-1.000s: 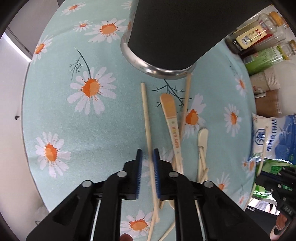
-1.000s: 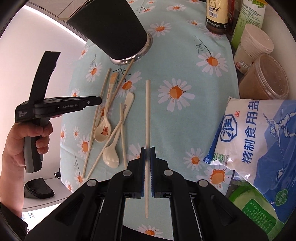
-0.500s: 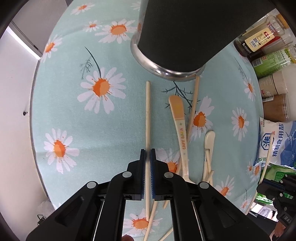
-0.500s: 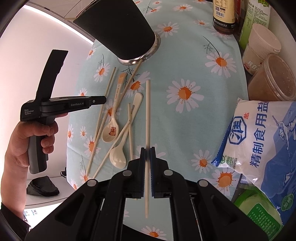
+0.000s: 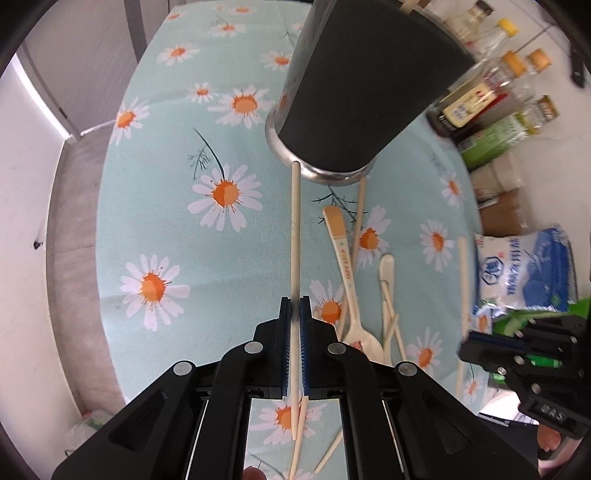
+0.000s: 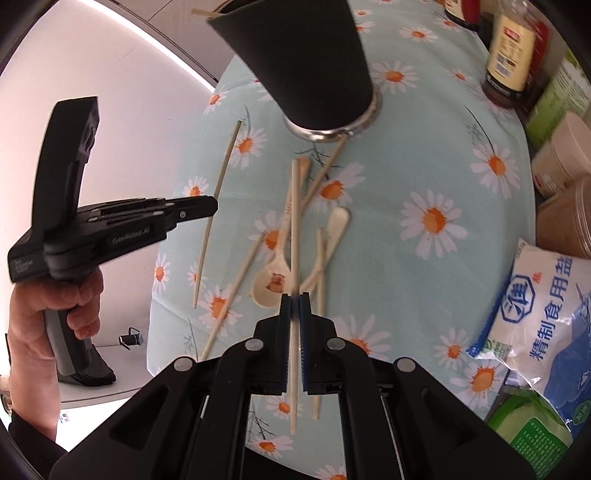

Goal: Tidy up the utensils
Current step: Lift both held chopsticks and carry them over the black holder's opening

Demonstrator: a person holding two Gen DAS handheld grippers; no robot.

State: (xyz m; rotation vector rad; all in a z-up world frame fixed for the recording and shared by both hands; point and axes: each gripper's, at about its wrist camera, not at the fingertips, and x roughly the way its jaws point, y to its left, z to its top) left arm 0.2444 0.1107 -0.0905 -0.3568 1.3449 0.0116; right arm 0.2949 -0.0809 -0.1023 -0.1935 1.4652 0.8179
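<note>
- Left gripper [image 5: 294, 308]: jaws clamped on a pale wooden chopstick [image 5: 294, 229], held clear of the daisy-print worktop [image 5: 155, 206], tip near the tall black utensil holder with a steel base [image 5: 354, 85].
- Right gripper [image 6: 294, 304]: jaws clamped on a second pale wooden chopstick [image 6: 294, 206].
- Loose chopsticks and two cream plastic spoons [image 6: 273, 273] lie below, apparently crossed; blurred.
- Far right: blue-and-white salt bag [image 6: 546, 314].

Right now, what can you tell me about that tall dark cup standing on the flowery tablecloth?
The dark cup is a tall, matte black holder that widens upward from a shiny metal base ring. It stands upright on the daisy tablecloth. A pale stick tip pokes above its rim, so something is already inside. One loose chopstick on the cloth reaches its base.
</note>
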